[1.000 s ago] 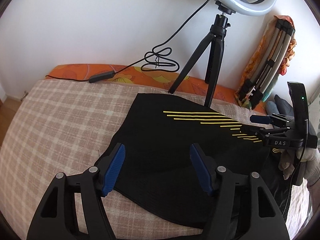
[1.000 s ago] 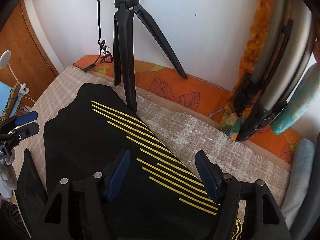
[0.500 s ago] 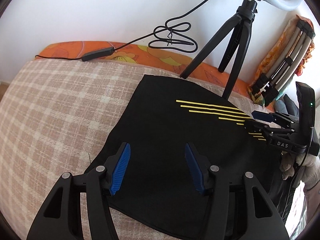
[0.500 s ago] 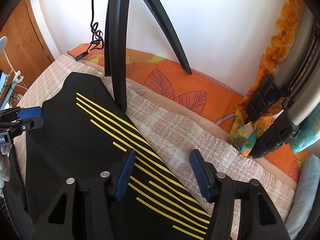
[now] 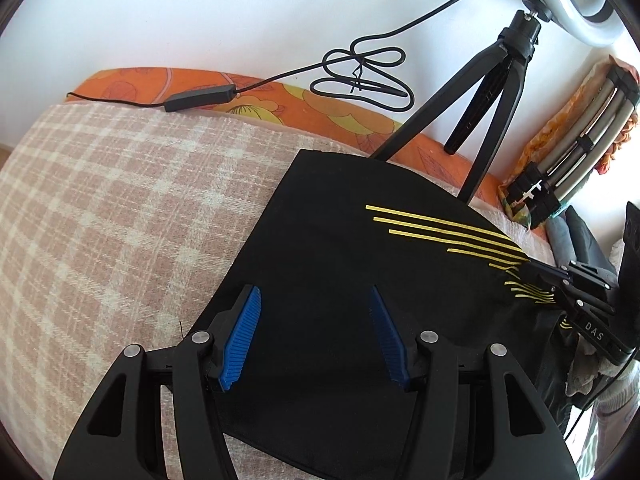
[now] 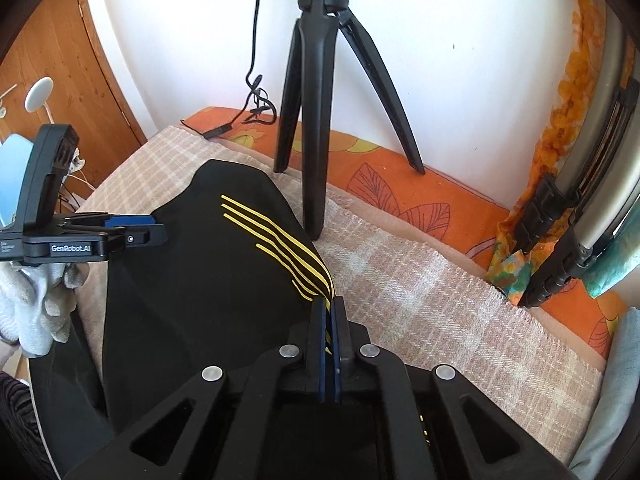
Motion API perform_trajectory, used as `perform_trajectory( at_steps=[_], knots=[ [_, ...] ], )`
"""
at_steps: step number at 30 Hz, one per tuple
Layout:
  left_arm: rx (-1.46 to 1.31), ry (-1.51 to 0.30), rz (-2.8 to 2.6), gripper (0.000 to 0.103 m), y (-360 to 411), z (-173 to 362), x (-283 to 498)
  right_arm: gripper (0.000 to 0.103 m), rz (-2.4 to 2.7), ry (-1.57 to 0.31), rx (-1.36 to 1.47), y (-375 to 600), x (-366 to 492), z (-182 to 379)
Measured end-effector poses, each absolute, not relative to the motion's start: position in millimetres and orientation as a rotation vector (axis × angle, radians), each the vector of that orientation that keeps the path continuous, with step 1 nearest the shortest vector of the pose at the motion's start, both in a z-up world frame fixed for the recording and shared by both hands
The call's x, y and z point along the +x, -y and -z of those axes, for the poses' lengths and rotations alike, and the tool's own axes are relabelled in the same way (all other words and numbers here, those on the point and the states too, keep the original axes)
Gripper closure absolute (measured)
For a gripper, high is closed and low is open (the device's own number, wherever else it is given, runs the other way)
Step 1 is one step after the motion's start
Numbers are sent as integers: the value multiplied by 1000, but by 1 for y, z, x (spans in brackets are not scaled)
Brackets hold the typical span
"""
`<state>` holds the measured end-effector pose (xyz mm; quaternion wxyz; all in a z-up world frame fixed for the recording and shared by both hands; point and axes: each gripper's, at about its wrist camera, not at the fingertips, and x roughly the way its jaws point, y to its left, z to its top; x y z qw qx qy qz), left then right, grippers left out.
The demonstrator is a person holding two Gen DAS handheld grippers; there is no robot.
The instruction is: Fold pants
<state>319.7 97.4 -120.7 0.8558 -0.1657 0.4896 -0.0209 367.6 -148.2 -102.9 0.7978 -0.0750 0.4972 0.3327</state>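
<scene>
black pants (image 6: 192,280) flat on plaid bed (image 5: 120,220), long axis running from the near edge toward the wall, right tool (image 6: 330,312) just clenched on the yellow-striped edge, left tool (image 5: 312,340) released, poised over the fabric

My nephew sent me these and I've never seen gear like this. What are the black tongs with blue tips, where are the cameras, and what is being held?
There is no robot here: a person holds a two-finger gripper in each hand, with a camera on each that looks along its fingers. The left gripper, seen from its own camera, is open above black pants with yellow stripes. The pants lie on a checked blanket over a bed. In the other picture the right gripper has just closed and is pinching the striped edge of the pants. A gloved hand holds the left gripper there. Behind stands a tripod carrying a ring light.
</scene>
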Motion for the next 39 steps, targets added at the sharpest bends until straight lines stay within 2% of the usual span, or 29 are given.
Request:
perform_trajectory(
  at_steps=[9, 15, 20, 22, 26, 32, 33, 37, 39],
  knots=[
    [-445, -997, 105, 46, -113, 88, 307, 103, -853, -965, -146, 133, 289, 56],
    [-417, -1010, 131, 44, -107, 76, 292, 103, -955, -987, -221, 97, 219, 71],
    [-320, -1094, 139, 43, -83, 89, 287, 103, -975, -1015, -254, 80, 192, 88],
    [-243, -1122, 108, 36, -72, 95, 288, 103, -965, -1024, -239, 82, 191, 93],
    [-158, -1171, 37, 36, -60, 109, 297, 102, -953, -1027, -210, 83, 187, 97],
    [-171, -1188, -44, 36, -65, 131, 305, 100, -945, -1028, -218, 82, 180, 102],
    [-203, -1166, -45, 38, -70, 130, 303, 99, -948, -1029, -219, 82, 180, 103],
    [-283, -1115, -36, 72, -90, 130, 289, 98, -957, -1032, -218, 82, 177, 104],
    [-331, -1095, -28, 79, -101, 132, 281, 98, -954, -1036, -208, 82, 179, 106]
  ],
)
